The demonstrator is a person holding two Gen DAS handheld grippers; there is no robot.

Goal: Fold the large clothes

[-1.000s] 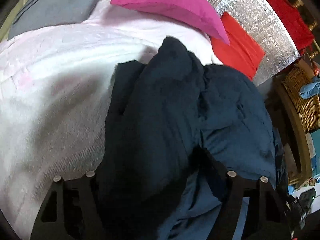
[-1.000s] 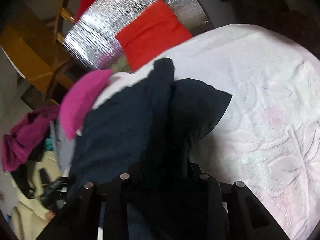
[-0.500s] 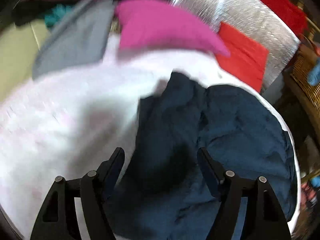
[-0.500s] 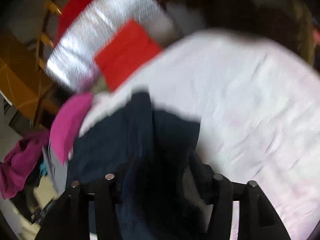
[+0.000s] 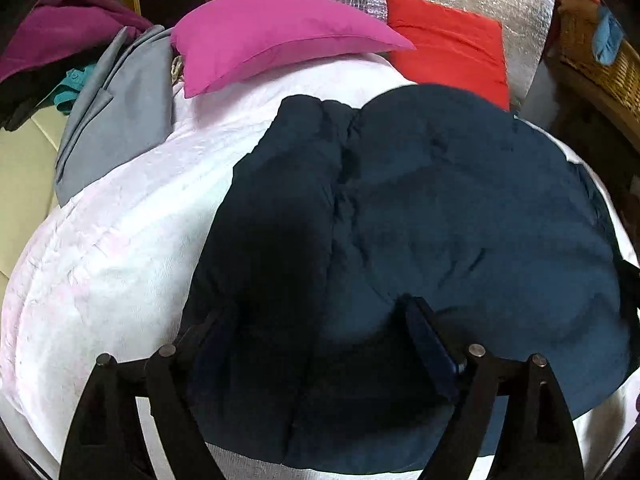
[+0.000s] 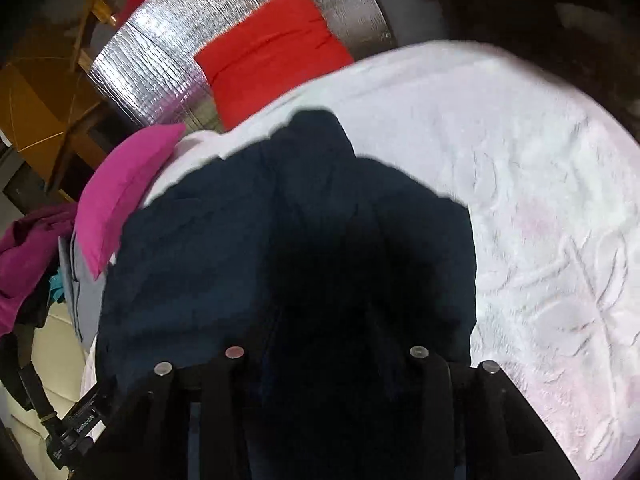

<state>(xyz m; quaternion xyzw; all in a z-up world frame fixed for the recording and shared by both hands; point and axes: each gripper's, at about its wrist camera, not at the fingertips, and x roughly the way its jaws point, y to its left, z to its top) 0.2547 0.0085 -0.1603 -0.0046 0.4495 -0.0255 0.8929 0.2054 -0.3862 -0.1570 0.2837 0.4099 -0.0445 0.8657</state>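
I'm spreading my left gripper (image 5: pixel 316 320) wide over the navy garment (image 5: pixel 460 216) to release the fold; my right gripper (image 6: pixel 326 320) is closing, grip unclear in shadow

Matt navy cloth garment (image 5: pixel 460 208)

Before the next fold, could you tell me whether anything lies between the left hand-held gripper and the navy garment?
Nothing visible does. The left hand-held gripper, its jaws opening, sits directly over the navy garment on the white bedspread; the pink pillow and grey garment lie farther off.
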